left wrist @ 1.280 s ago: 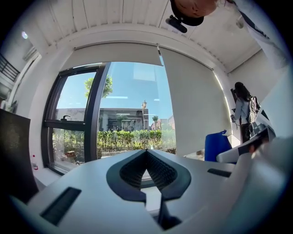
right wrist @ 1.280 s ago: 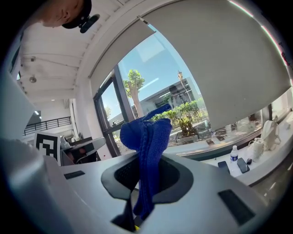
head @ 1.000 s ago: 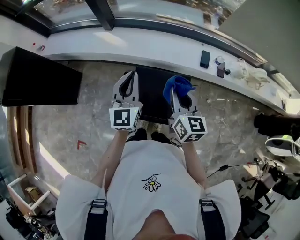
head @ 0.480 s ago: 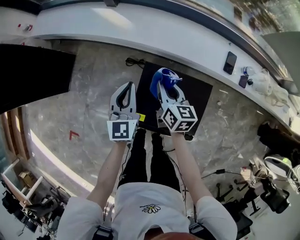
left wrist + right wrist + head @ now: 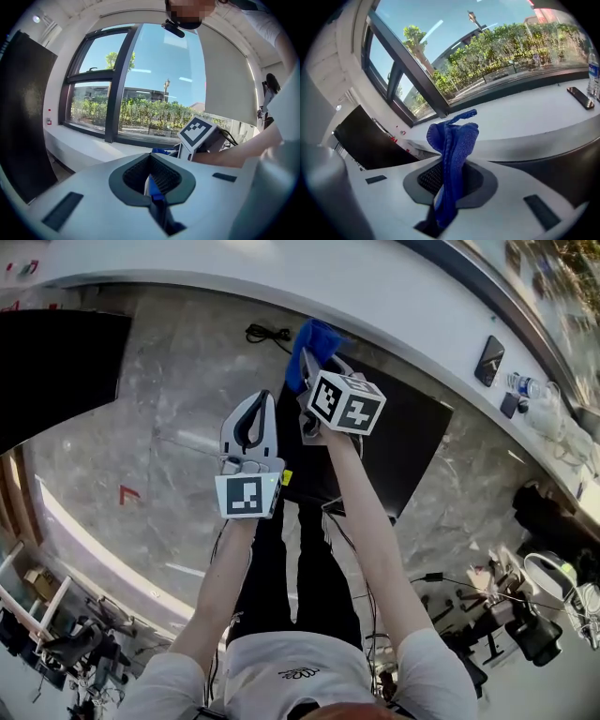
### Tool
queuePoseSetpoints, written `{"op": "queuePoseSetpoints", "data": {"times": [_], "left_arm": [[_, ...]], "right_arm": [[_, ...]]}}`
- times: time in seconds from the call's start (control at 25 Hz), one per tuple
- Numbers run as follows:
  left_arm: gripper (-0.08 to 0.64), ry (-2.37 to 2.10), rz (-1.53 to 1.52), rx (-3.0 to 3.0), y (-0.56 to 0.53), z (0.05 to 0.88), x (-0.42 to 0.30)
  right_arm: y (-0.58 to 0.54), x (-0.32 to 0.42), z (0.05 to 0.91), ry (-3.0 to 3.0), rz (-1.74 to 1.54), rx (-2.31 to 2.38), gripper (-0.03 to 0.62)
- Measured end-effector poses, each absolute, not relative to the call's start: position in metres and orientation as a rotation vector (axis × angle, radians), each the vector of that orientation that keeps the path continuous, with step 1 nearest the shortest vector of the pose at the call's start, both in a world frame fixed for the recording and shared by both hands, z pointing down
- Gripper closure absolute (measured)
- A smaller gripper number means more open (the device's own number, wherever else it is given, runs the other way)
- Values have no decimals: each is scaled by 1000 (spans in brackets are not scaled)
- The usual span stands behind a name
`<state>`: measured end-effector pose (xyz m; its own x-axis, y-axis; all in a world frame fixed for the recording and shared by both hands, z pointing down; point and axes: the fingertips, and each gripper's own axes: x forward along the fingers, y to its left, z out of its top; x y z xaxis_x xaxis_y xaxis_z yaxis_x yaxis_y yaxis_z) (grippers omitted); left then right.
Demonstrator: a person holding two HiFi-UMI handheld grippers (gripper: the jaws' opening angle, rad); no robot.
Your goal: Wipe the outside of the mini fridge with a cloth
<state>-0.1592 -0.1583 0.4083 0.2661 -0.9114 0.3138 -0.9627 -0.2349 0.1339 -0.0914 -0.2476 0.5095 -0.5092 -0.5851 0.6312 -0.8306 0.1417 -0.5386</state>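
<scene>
The black mini fridge (image 5: 403,442) stands on the stone floor below the white sill; its dark top also shows in the right gripper view (image 5: 562,164). A blue cloth (image 5: 312,337) sticks up out of my right gripper (image 5: 307,360), which is shut on it over the fridge's far left corner. From the right gripper view the cloth (image 5: 454,138) rises bunched between the jaws (image 5: 447,180). My left gripper (image 5: 263,397) hangs shut to the left of the fridge, over the floor, gripping nothing I can make out. It is also in its own view (image 5: 151,180).
A white sill (image 5: 281,277) runs along the window, with a phone (image 5: 489,360) and a bottle (image 5: 520,385) on it. A black cable (image 5: 267,334) lies on the floor behind the fridge. A large black cabinet (image 5: 47,371) stands at the left. Equipment clutters the right (image 5: 534,615).
My right gripper has reached forward with the cloth, from above the fridge's middle to its far left corner. The left gripper has kept its place beside the fridge.
</scene>
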Motion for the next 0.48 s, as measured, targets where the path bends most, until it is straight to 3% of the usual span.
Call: {"op": "queuePoseSetpoints", "data": {"times": [0.48], "left_arm": [[555, -1726, 265, 2203, -156, 438, -160]], "right_arm": [[-254, -83, 541, -1996, 986, 1368, 517]]}}
